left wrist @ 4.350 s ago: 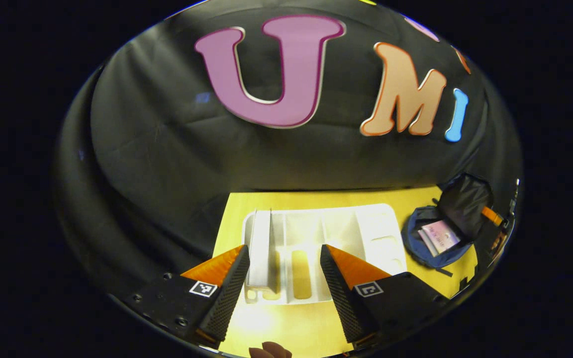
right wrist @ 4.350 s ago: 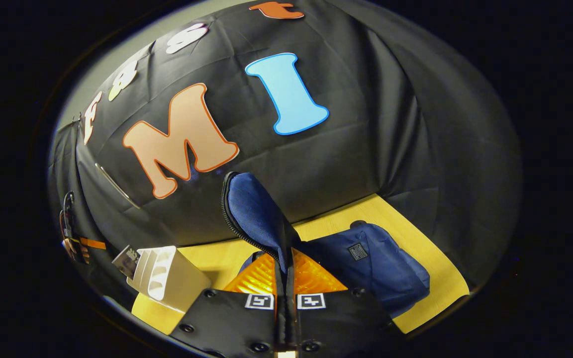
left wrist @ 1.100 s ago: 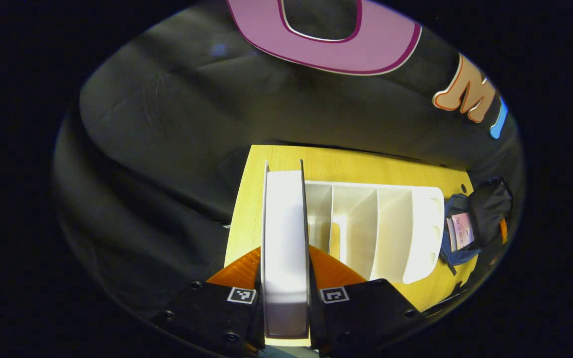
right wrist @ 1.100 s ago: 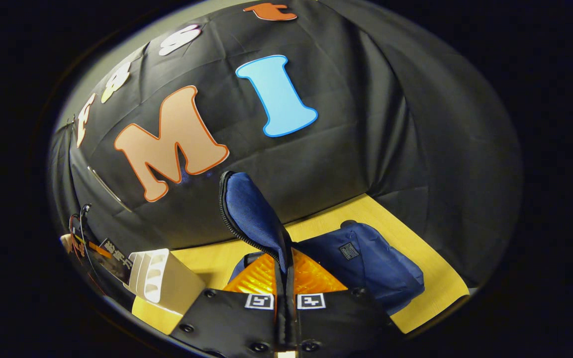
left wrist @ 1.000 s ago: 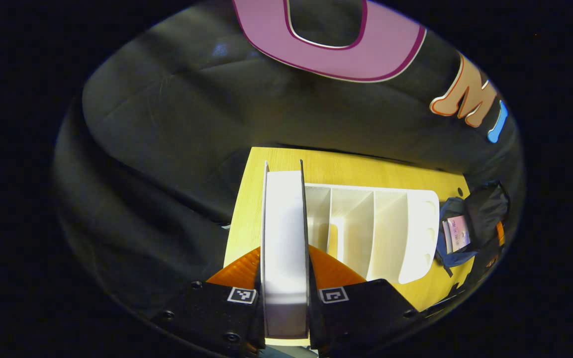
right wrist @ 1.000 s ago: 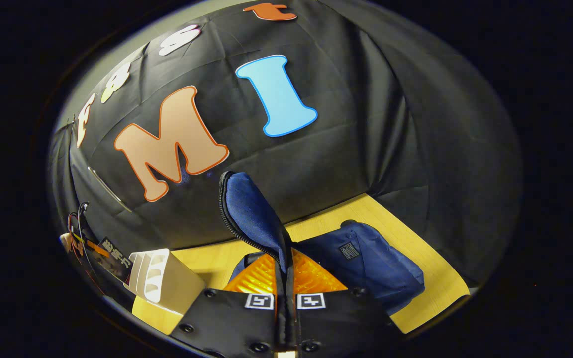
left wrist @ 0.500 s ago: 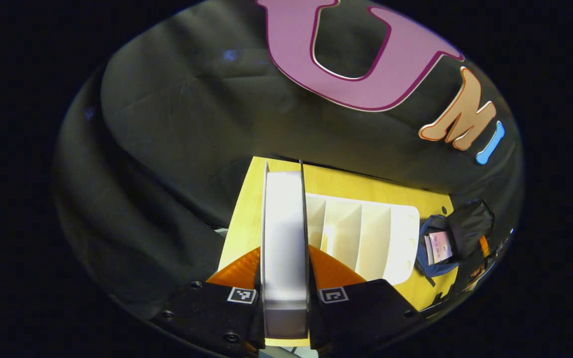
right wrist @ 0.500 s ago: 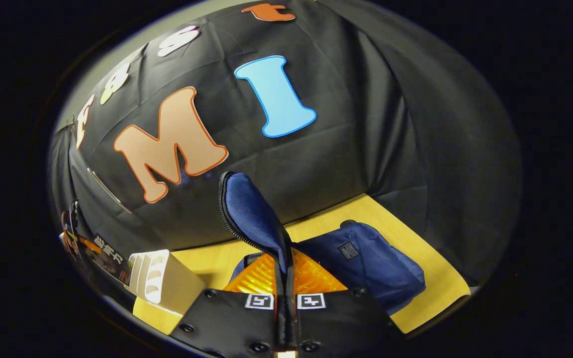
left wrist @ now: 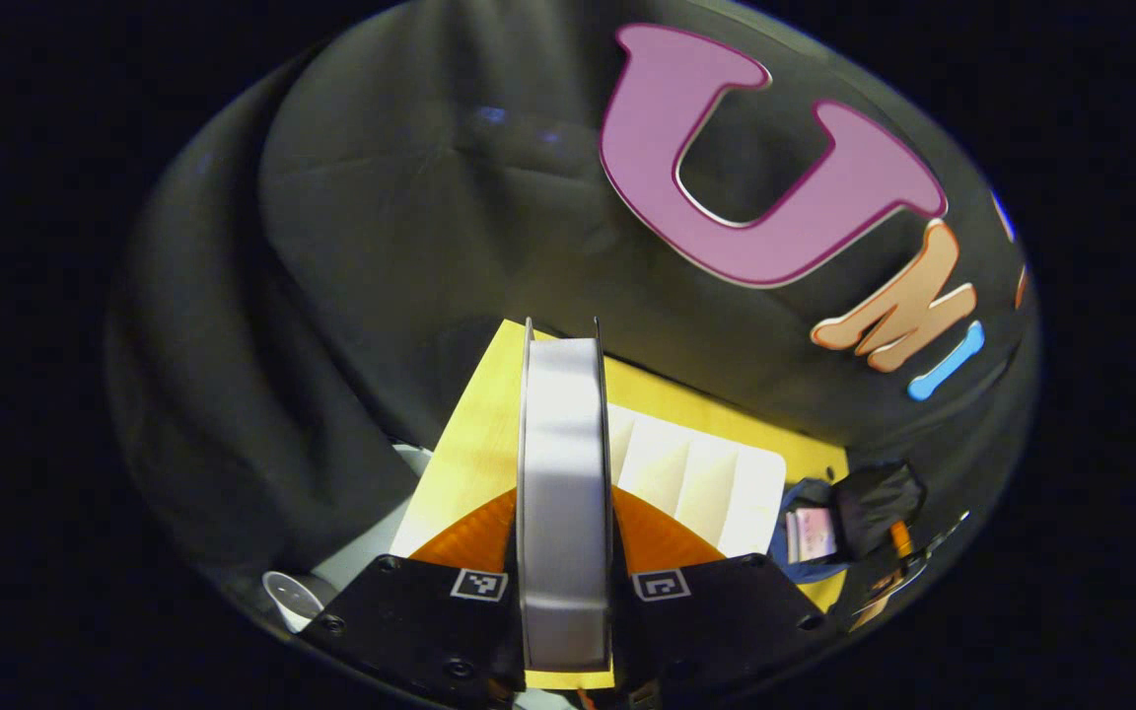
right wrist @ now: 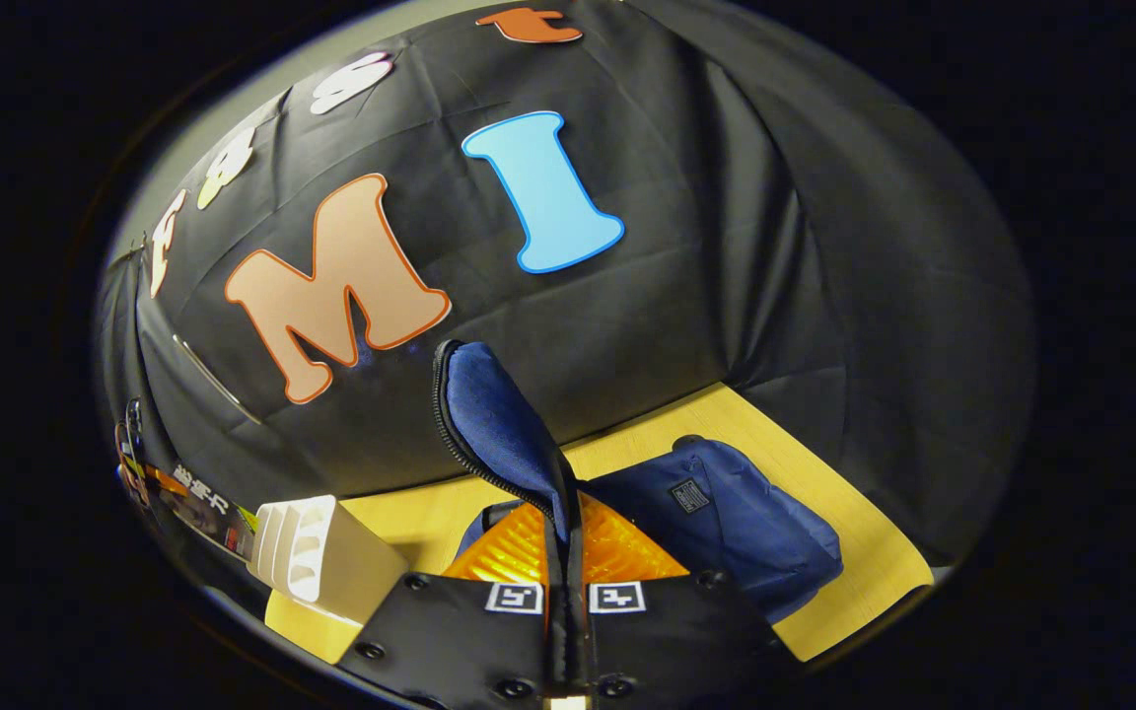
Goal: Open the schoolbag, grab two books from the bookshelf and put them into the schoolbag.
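The left gripper (left wrist: 564, 523) clamps a book (left wrist: 564, 493) edge-on, raised above the bookshelf (left wrist: 706, 483). The right gripper (right wrist: 566, 552) pinches the schoolbag (right wrist: 726, 532) flap (right wrist: 494, 424), holding it upright.

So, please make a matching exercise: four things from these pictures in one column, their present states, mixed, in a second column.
1. white-edged book
2. schoolbag flap
3. bookshelf
4. pink book

a. lying inside the open schoolbag
b. clamped in the left gripper
c. standing on the yellow table
d. pinched in the right gripper

Pairs: 1-b, 2-d, 3-c, 4-a
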A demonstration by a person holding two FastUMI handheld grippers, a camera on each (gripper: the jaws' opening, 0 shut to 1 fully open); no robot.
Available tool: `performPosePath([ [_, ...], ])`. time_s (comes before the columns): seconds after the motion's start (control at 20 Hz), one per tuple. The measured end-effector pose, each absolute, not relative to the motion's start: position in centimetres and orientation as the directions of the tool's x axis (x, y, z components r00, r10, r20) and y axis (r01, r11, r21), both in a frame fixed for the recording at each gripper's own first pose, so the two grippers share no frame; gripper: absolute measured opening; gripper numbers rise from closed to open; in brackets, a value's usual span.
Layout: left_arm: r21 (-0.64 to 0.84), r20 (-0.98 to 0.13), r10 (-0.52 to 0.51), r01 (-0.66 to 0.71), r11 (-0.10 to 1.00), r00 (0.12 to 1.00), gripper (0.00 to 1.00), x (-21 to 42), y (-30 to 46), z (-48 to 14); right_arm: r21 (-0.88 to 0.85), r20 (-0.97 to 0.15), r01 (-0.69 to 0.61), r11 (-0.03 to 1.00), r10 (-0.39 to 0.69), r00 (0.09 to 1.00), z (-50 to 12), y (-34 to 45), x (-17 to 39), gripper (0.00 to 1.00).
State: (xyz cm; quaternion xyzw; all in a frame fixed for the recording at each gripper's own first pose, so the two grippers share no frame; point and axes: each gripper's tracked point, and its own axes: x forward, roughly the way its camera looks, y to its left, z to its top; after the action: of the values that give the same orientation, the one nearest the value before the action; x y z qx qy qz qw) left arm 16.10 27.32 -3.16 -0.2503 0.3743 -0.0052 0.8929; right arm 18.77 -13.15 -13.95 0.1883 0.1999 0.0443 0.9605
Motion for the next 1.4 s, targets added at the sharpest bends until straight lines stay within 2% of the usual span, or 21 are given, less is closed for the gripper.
performPosePath([
  [0.25, -0.672, -0.507, -0.311, -0.143, 0.727, 0.804, 0.32, 14.8, 26.2, -0.1, 0.392, -0.367, -0.004, 0.920, 0.160, 0.916, -14.1, -13.3, 18.7, 0.02],
  [0.75, -0.854, -0.298, -0.353, -0.083, 0.513, 0.887, 0.31, 13.0, 23.5, 1.3, 0.392, -0.371, -0.003, 0.920, 0.161, 0.914, -14.1, -13.6, 18.3, 0.03],
  [1.15, -0.950, -0.178, -0.459, -0.030, 0.311, 0.870, 0.30, 12.2, 16.8, 0.4, 0.402, -0.368, -0.008, 0.916, 0.169, 0.914, -14.2, -13.5, 18.2, 0.03],
  [1.4, -0.970, -0.142, -0.528, -0.013, 0.241, 0.837, 0.30, 12.4, 11.1, -1.9, 0.407, -0.365, -0.011, 0.913, 0.174, 0.914, -14.5, -13.4, 17.9, 0.03],
])
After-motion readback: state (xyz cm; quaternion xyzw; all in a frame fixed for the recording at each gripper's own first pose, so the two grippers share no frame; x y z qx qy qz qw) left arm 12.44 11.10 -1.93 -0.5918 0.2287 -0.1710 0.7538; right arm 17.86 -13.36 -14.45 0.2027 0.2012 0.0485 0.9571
